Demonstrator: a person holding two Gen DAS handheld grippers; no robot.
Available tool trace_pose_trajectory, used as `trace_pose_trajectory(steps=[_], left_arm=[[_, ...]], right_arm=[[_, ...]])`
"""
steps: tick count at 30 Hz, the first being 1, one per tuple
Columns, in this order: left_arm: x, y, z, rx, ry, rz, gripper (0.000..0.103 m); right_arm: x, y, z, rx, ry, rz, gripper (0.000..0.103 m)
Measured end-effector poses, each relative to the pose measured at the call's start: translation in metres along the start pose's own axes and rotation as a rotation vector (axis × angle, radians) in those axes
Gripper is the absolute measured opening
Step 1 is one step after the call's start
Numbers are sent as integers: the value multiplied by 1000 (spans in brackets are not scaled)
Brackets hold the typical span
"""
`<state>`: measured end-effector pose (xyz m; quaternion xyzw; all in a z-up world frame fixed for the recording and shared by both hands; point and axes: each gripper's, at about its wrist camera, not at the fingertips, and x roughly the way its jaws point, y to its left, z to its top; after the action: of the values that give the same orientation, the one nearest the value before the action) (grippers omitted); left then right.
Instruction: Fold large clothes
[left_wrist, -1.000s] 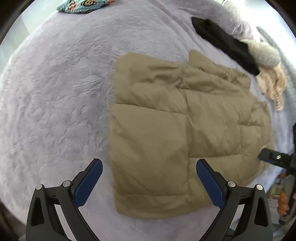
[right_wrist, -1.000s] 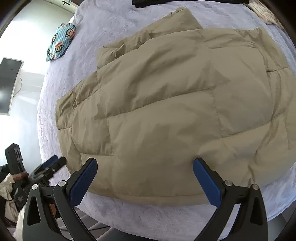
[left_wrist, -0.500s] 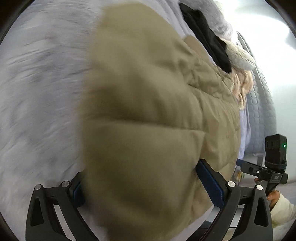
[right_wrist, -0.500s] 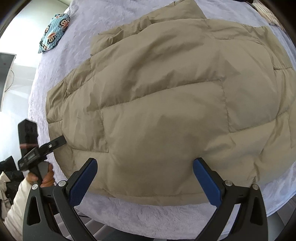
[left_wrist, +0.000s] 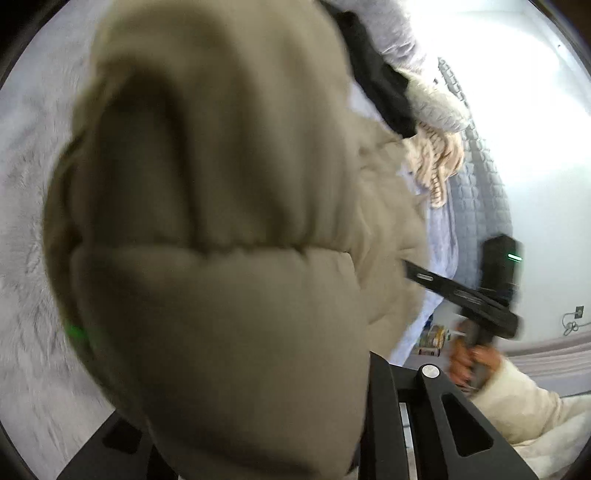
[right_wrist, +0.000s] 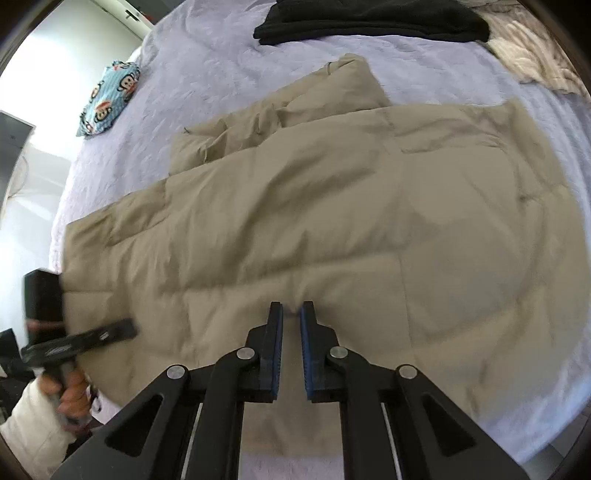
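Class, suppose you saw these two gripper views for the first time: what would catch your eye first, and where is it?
The big tan quilted jacket dominates, spread flat across the pale lilac bed cover. The right gripper pinches its near edge, while in the left wrist view a blurred fold of the jacket fills the picture and hides the left gripper's tips. At the far edge of the bed lie a black garment and, to the left, a blue monkey-print cloth.
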<state>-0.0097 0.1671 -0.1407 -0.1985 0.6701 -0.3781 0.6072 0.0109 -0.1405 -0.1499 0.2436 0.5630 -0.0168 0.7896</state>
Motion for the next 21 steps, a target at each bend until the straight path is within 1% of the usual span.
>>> trace_pose_trajectory(steps=[2,4,6,7,8,10,12,14,15,16,17,18,19,20,21], left_arm=[[-9,-27,-1,18,-23,5,25],[-13,-59,-2,30,-38,7,25],[-10,-96,0,36,-43,10,25],[-6,-111,1,45,-40,25,25],[3,-136,3,67,-33,60,25],[17,-165,6,95,-21,108,25],[40,-198,9,125,-1,151,25],[65,-225,14,160,24,178,25],[79,-239,17,187,36,196,29],[88,-248,19,207,44,206,35],[97,-256,20,221,52,211,37],[105,-264,22,232,60,212,43],[110,-269,24,248,75,202,55],[116,-276,26,261,95,184,61],[121,-280,26,273,121,166,71]], right_arm=[[13,-7,11,-6,-12,21,11],[28,-15,23,1,-11,61,10],[42,-21,31,7,1,103,10],[47,-25,34,9,10,122,8],[53,-29,37,15,21,146,7],[62,-35,41,25,41,186,5],[69,-43,43,31,53,226,4],[74,-51,44,53,63,270,2],[74,-56,42,69,67,291,1],[75,-61,44,88,79,320,0],[75,-65,45,107,98,345,0],[71,-71,46,133,121,367,0],[65,-77,46,149,126,378,0],[52,-87,45,166,118,394,1],[40,-97,43,173,106,401,3]])
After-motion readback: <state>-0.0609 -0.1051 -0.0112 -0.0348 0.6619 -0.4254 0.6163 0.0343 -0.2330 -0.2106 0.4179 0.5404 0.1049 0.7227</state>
